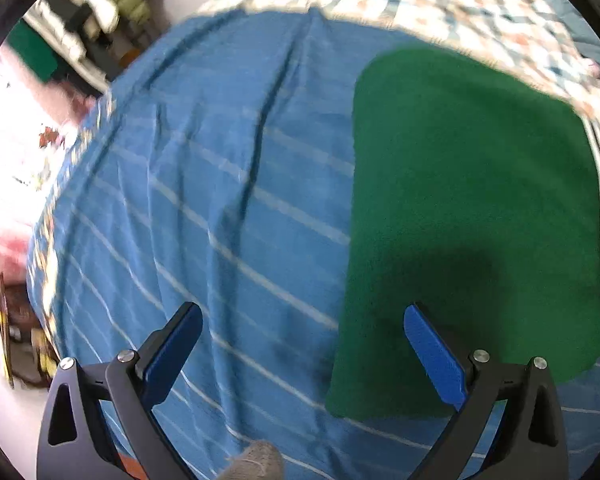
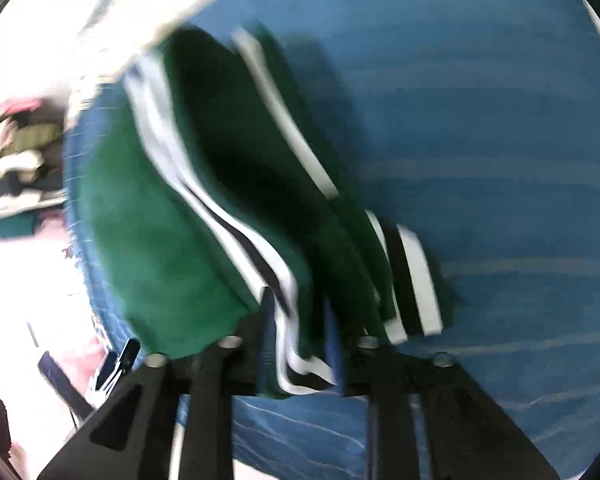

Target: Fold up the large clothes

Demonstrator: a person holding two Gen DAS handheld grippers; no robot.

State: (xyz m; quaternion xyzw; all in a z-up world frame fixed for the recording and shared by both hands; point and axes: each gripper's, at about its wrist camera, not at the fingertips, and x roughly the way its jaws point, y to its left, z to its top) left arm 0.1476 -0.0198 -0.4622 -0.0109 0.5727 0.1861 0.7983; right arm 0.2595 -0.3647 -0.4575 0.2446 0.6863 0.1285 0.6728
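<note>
Green garment on the blue bedsheet, one gripper gripping it

Green garment (image 1: 472, 216), one piece with black-and-white striped trim, lies on one blue bedsheet (image 1: 220, 200) crossed by thin white lines. Two grippers are in play. The left gripper (image 1: 302, 344) hovers over the sheet with its two blue-padded fingers (image 1: 172, 352) spread wide, nothing between them; its right finger sits above the garment's near-left part, its left finger above bare sheet. The right gripper (image 2: 300, 344) has its fingers pressed in on a bunched striped edge of the green garment (image 2: 148, 240), pinching it, with the cloth rising in folds ahead of it.

The left wrist view alone shows the garment as a flat, smooth green panel with its striped trim along the far right edge, one checked quilt (image 1: 440, 8) beyond the sheet, and a heap of clothes (image 1: 100, 12) off the bed at upper left. The right wrist view alone shows the pinch itself and several layered folds with three separate striped bands, all blurred; the blue bedsheet (image 2: 480, 120) fills its right half.
</note>
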